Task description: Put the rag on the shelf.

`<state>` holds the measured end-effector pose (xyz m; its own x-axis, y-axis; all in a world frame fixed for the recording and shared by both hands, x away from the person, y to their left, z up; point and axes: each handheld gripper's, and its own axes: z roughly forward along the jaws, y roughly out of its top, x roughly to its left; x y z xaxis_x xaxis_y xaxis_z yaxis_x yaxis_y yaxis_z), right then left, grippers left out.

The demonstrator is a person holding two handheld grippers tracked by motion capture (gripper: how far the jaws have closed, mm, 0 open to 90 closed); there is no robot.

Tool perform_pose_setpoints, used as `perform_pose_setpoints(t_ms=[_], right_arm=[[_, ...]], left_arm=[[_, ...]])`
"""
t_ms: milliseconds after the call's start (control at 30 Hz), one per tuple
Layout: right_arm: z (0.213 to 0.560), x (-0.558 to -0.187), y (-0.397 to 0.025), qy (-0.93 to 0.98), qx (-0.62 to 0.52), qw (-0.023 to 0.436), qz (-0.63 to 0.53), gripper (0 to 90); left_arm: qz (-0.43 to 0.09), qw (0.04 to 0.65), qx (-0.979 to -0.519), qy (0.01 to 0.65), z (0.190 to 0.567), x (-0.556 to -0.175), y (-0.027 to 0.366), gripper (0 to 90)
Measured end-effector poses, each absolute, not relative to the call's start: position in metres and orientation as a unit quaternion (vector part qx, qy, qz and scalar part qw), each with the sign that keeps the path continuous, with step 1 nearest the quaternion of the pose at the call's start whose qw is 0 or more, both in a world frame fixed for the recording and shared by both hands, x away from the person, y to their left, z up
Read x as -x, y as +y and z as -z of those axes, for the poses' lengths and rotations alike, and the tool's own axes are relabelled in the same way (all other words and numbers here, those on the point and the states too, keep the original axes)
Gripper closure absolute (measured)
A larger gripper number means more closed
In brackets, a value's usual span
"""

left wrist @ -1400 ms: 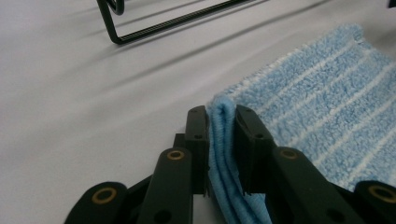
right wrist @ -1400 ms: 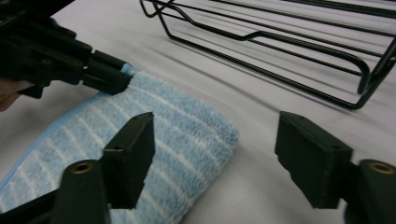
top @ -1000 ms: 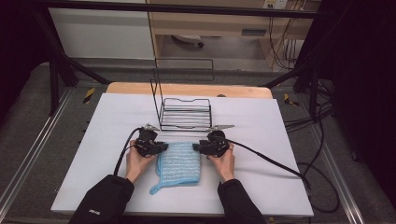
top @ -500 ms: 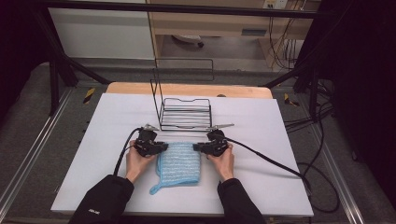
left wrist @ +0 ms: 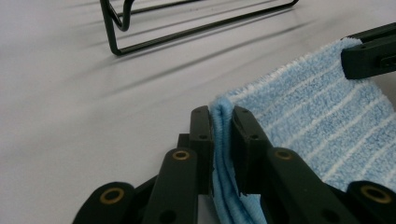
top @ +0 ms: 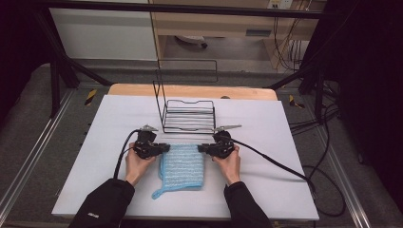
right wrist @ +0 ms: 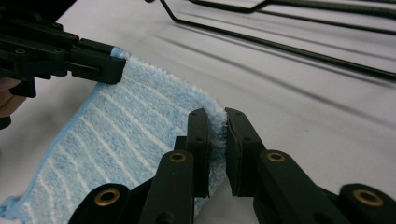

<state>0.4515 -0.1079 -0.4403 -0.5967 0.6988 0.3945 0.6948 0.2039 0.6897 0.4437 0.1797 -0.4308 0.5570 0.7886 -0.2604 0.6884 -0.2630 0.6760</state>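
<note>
White table [top: 285, 142]: both tongs [left wrist: 223, 122] [right wrist: 216, 126] pinch blue cloth [top: 183, 164] corners.

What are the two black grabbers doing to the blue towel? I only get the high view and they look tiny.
Observer: The left gripper has its jaws shut on a corner of the blue towel, the cloth bunched into a fold between them.
Operator: And the other one?
Observer: The right gripper pinches the towel's other far corner, fuzzy edge squeezed between its jaws.
Operator: Is the towel in the air?
Observer: In the gripper views the edge between the two corners looks raised a little off the white table; the rest lies flat.
</note>
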Motion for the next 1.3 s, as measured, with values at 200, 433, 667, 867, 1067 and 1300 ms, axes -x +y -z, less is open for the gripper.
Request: perform_pose_setpoints(t_ms=[200,433,667,867,1067,1300], right_arm=[[0.432,-0.445,-0.111,0.773,-0.439,0.009,-0.458,81.3],[0.422,-0.438,-0.113,0.767,-0.431,0.016,-0.474,81.2],[0.413,-0.431,-0.117,0.762,-0.421,0.028,-0.491,81.2],[0.401,-0.425,-0.12,0.76,-0.413,0.044,-0.5,81.2],[0.386,-0.42,-0.121,0.757,-0.402,0.059,-0.512,81.3],[0.37,-0.413,-0.123,0.753,-0.386,0.077,-0.528,81.4]], left_arm=[[-0.07,0.409,-0.788,0.456,0.42,-0.436,0.183,79.3],[-0.08,0.422,-0.785,0.447,0.411,-0.429,0.183,79.2],[-0.095,0.436,-0.782,0.435,0.401,-0.421,0.182,79.2],[-0.106,0.45,-0.777,0.427,0.39,-0.415,0.181,79.2],[-0.11,0.469,-0.768,0.422,0.377,-0.409,0.183,79.2],[-0.12,0.489,-0.759,0.412,0.363,-0.402,0.185,79.3]])
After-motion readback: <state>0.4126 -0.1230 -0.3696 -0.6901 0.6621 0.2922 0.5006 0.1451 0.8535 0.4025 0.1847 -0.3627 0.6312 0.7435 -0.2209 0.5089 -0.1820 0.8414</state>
